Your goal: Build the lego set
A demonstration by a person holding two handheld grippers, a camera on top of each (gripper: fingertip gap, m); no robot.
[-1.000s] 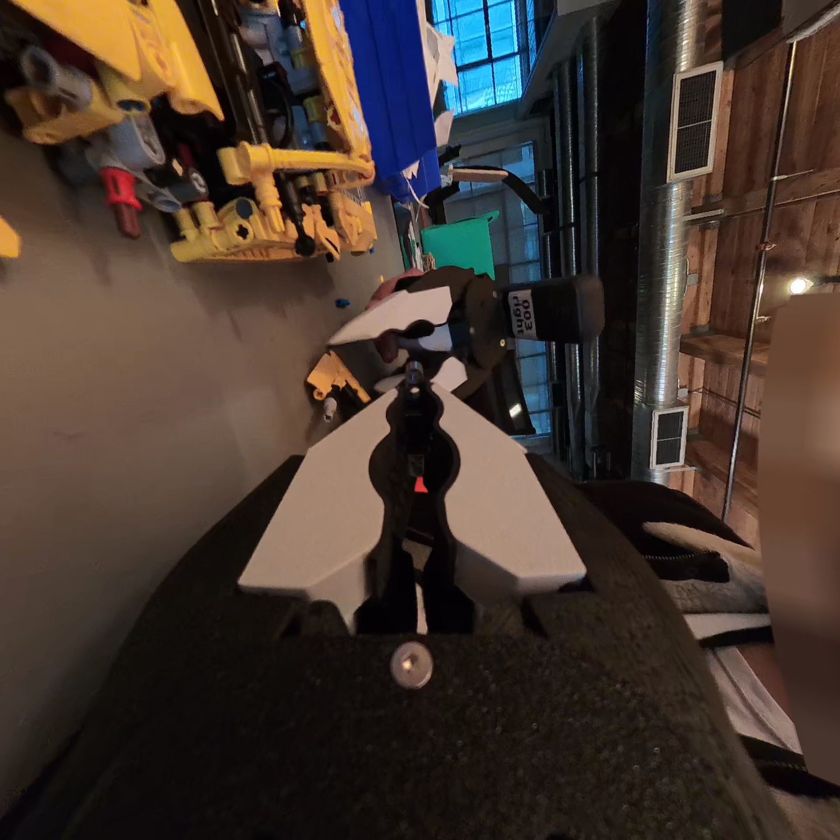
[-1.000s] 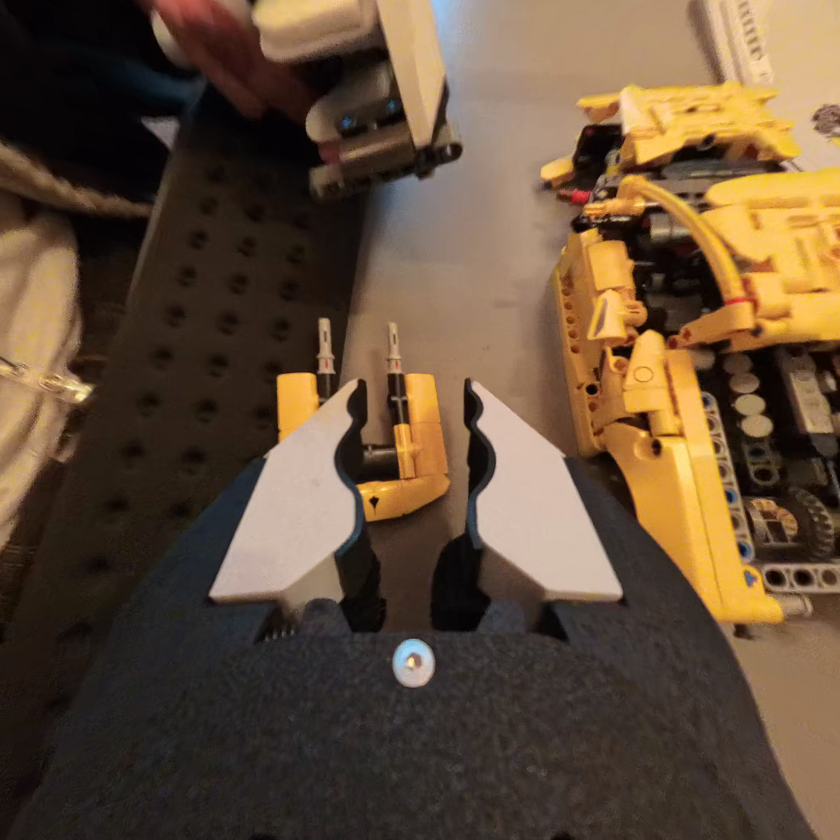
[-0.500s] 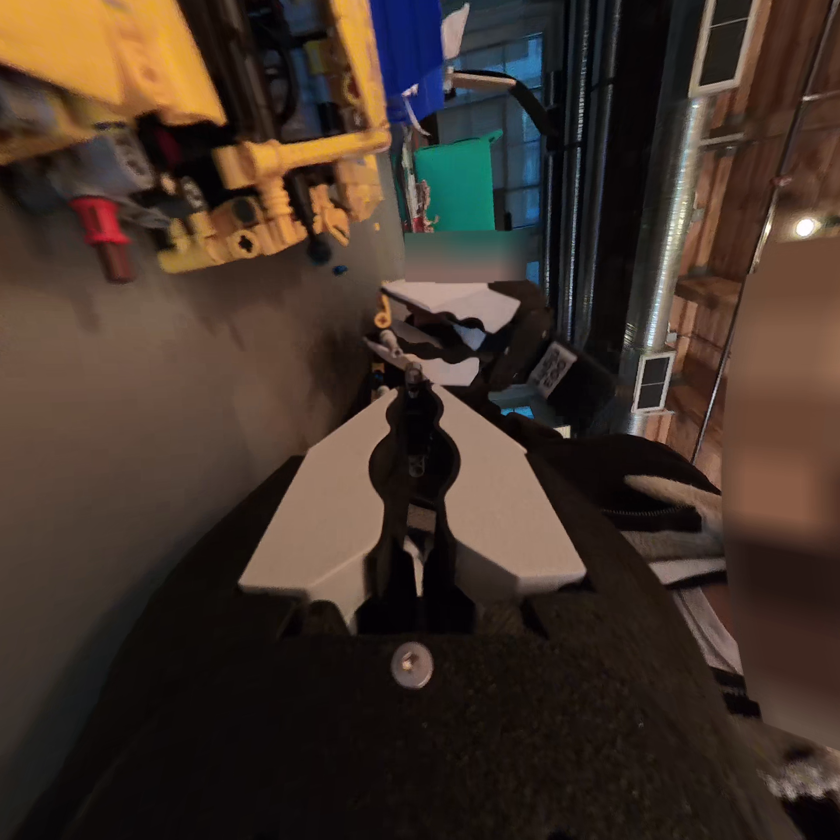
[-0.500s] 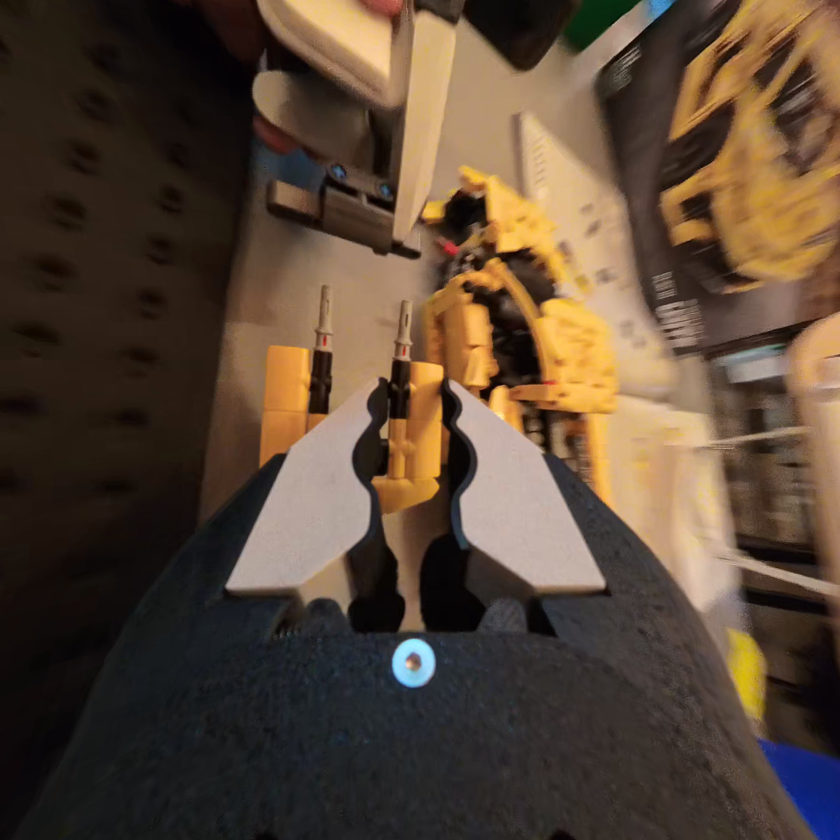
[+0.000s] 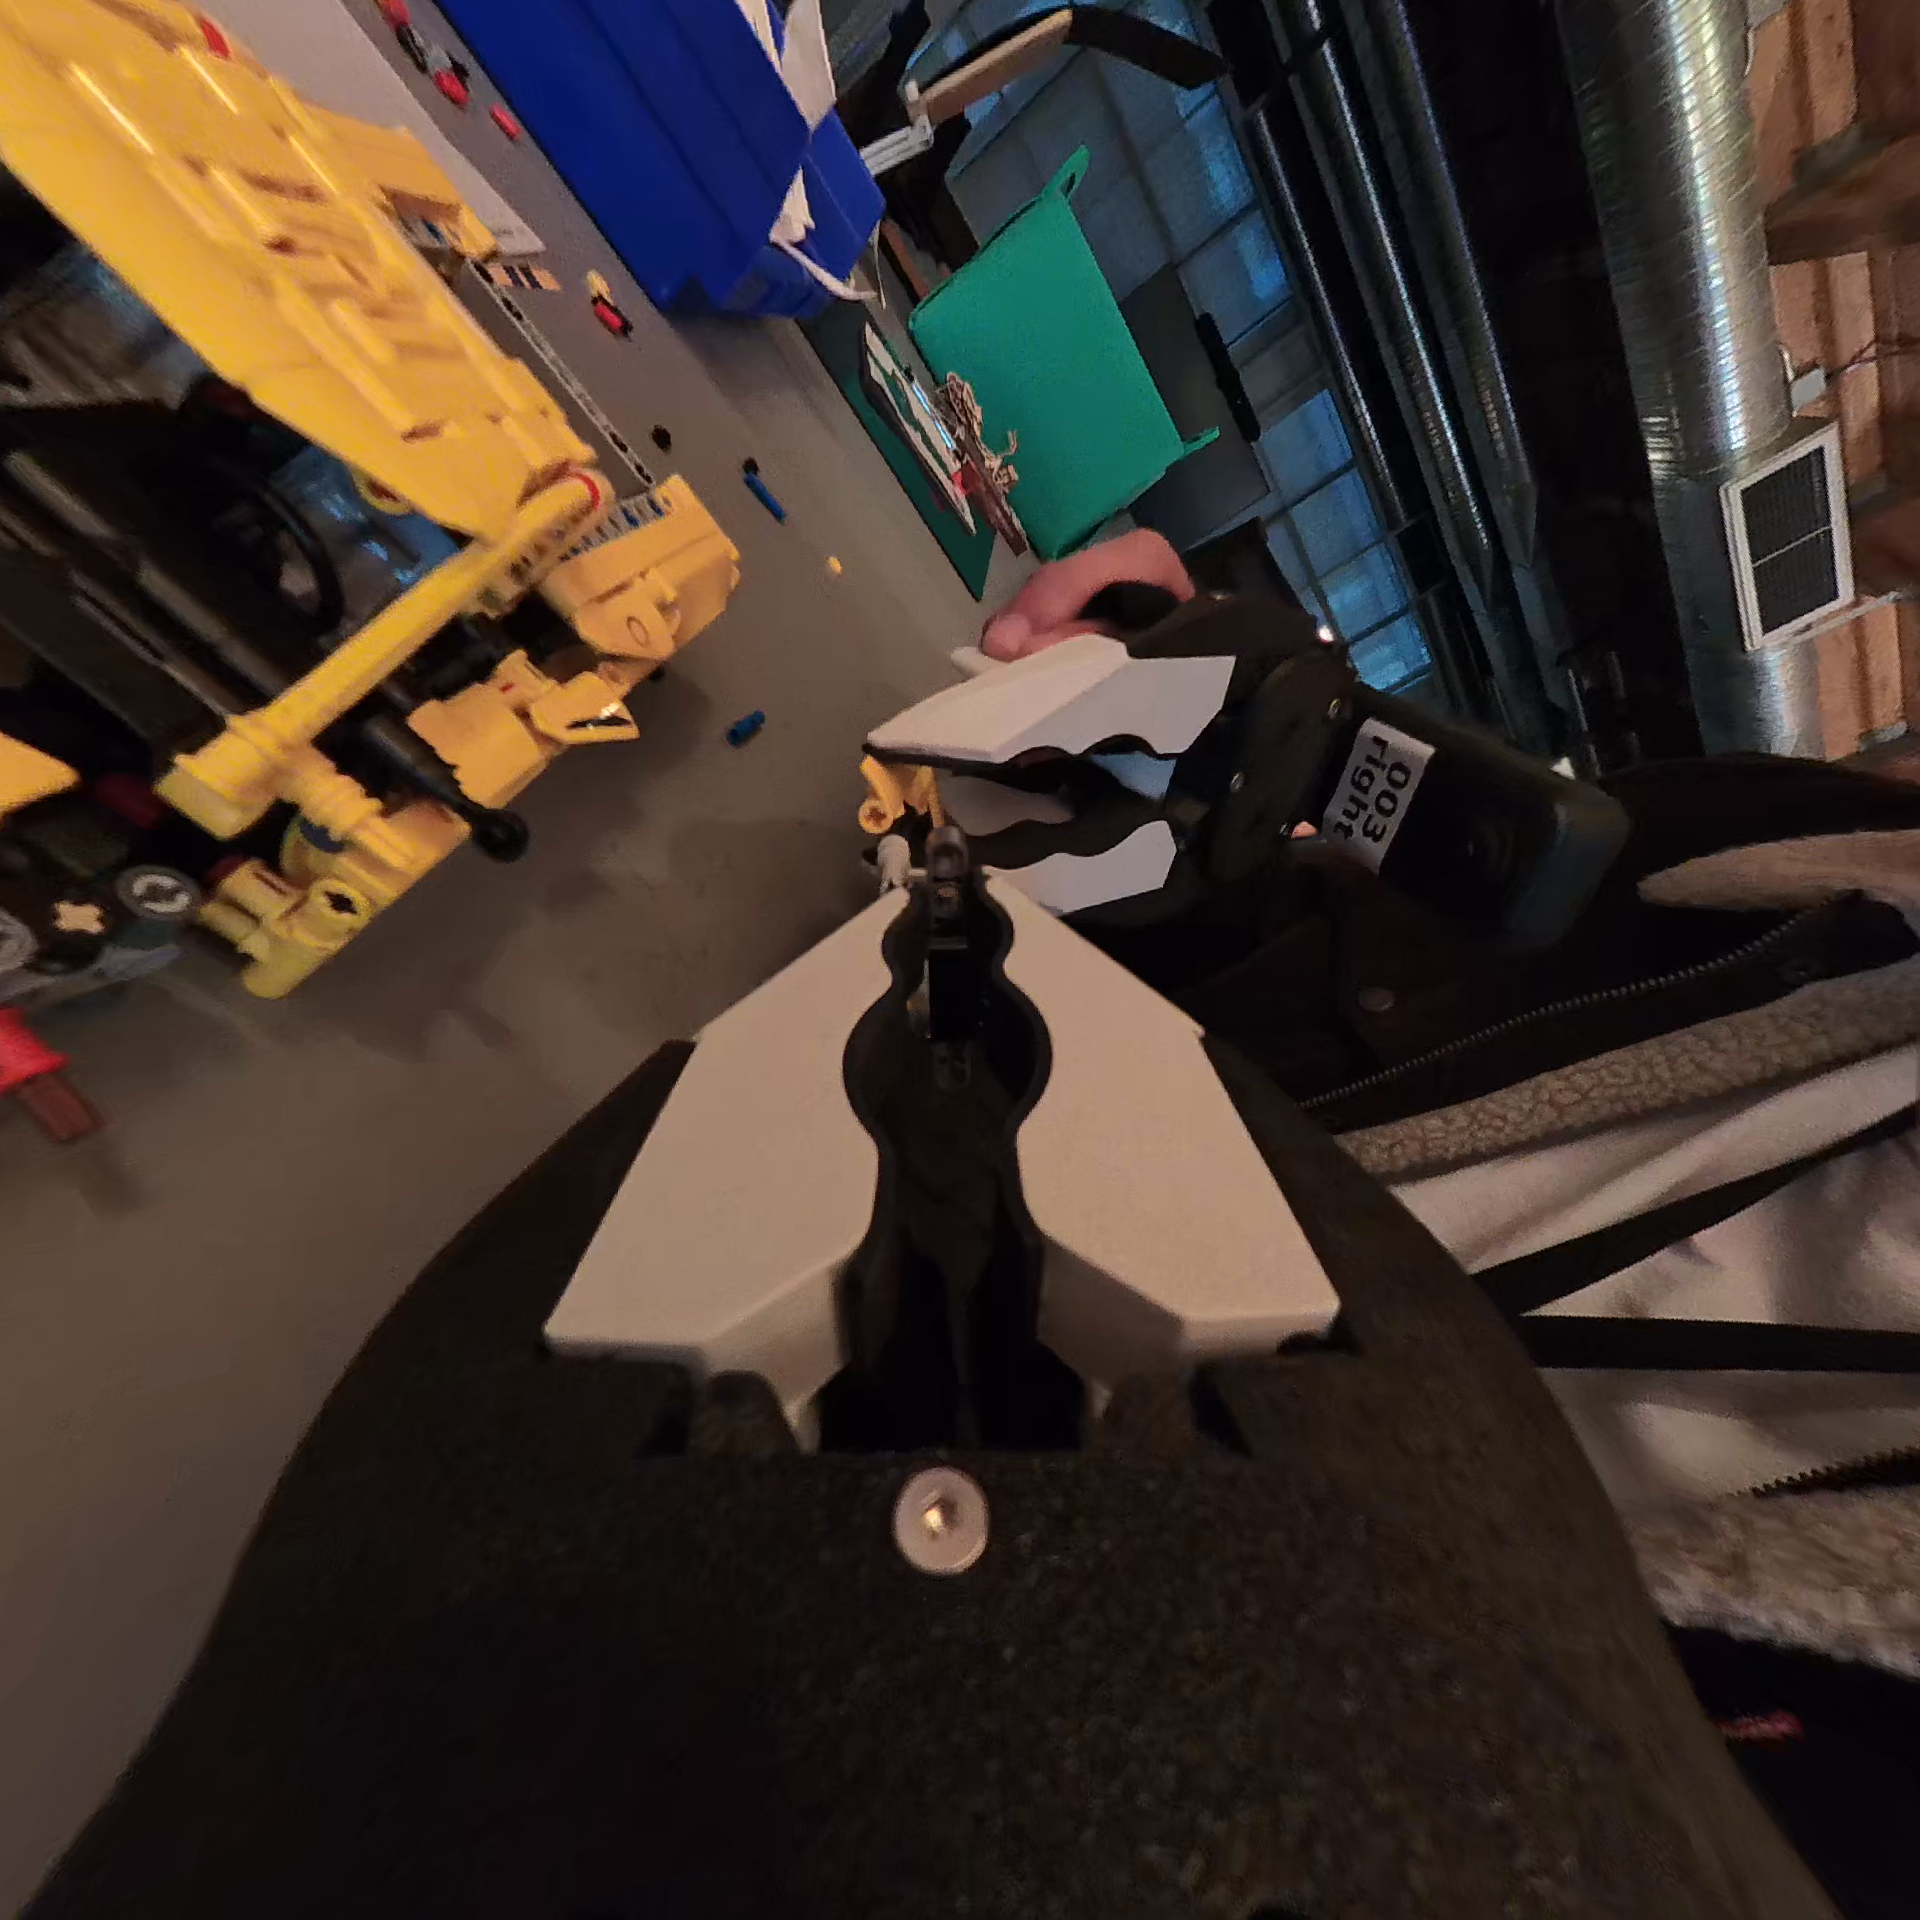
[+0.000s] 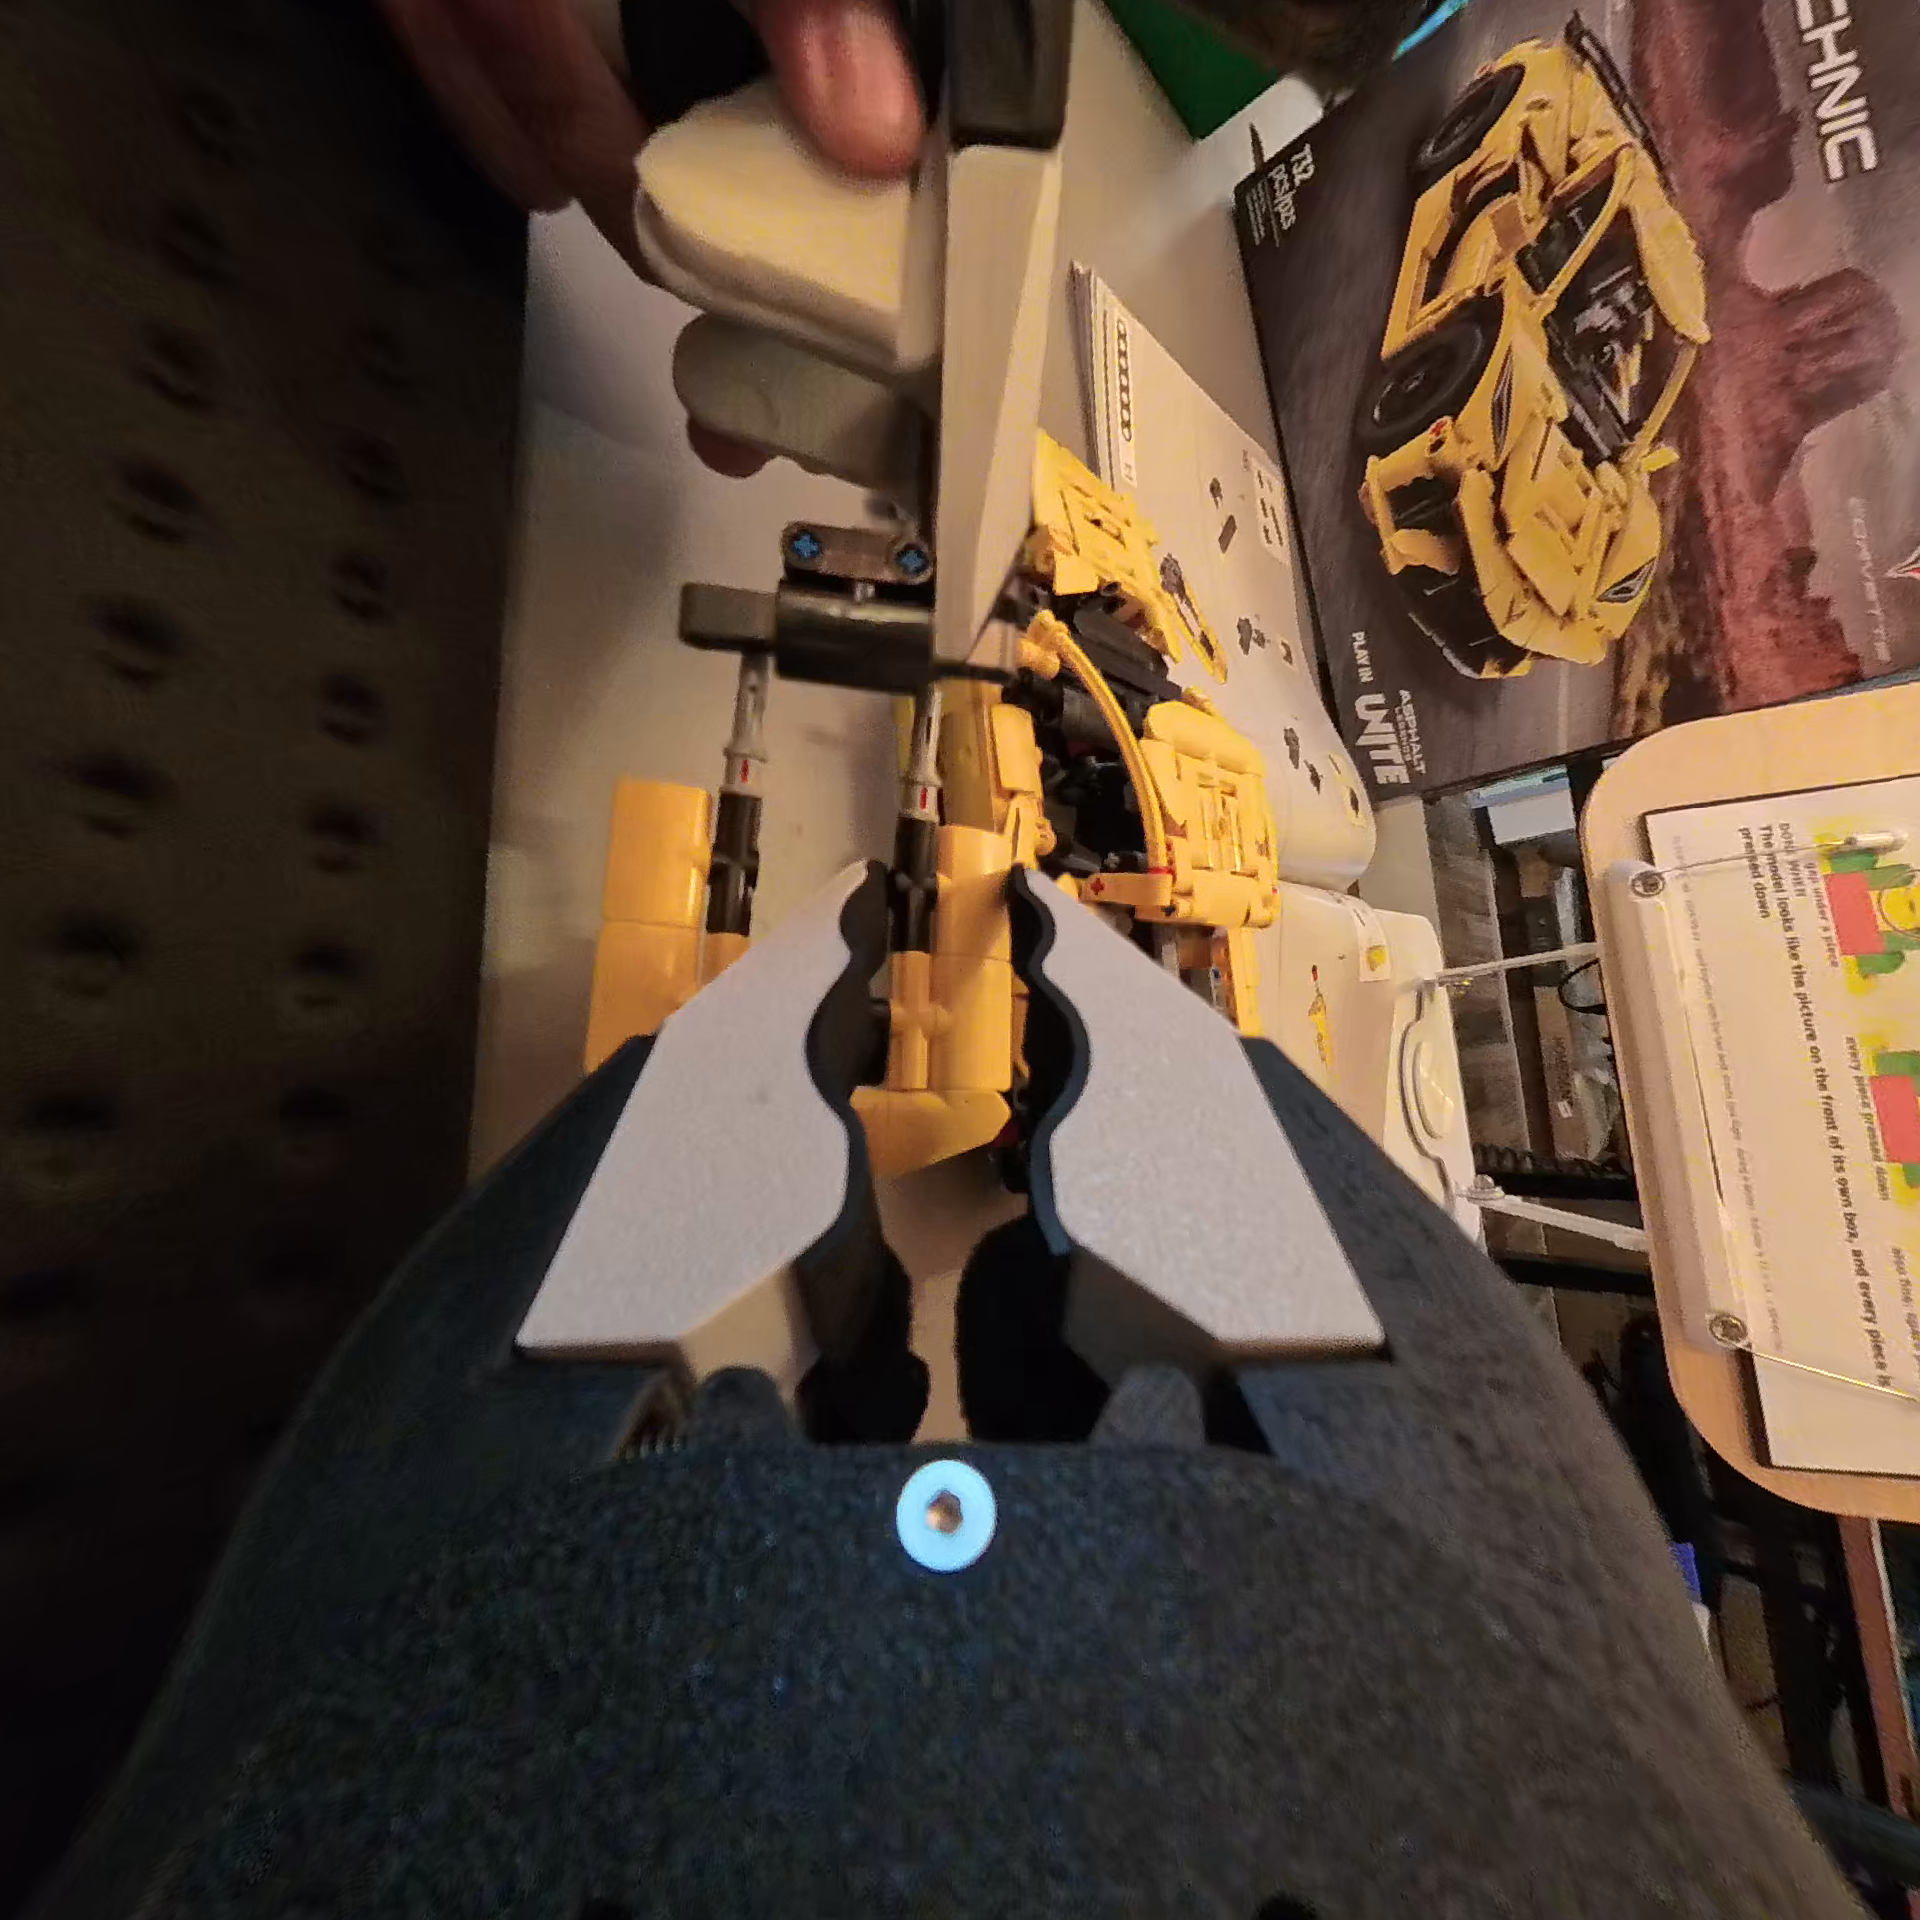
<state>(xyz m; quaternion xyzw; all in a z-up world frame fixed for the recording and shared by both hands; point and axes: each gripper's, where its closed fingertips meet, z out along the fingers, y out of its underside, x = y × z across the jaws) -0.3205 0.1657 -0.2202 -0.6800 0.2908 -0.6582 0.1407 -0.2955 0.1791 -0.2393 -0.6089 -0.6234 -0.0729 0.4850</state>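
Note:
My right gripper (image 6: 945, 878) is shut on a yellow sub-assembly (image 6: 951, 1039) that has two black-and-grey rods pointing forward. My left gripper (image 5: 948, 894) is shut on a small dark grey connector (image 5: 951, 935). In the right wrist view the left gripper (image 6: 961, 623) comes in from above and holds this connector (image 6: 852, 613), which has two blue pins, against the tips of both rods. In the left wrist view the right gripper (image 5: 914, 774) is just ahead with the yellow sub-assembly (image 5: 891, 800). The big yellow car model (image 5: 343, 436) stands on the grey table (image 5: 260, 1195) and also shows in the right wrist view (image 6: 1164, 769).
A black perforated mat (image 6: 260, 727) lies left of the sub-assembly. The set's box (image 6: 1558, 364) and an open instruction booklet (image 6: 1174, 436) lie beyond the car. A card on a wooden stand (image 6: 1766, 1091) is at right. Blue bins (image 5: 675, 135) and loose small pieces (image 5: 745, 727) are on the table. Both grippers' tips are close together, under 4 cm apart.
My right gripper went from open to shut on the yellow sub-assembly and turned with it. My left gripper brought the dark connector down onto the tips of the two rods.

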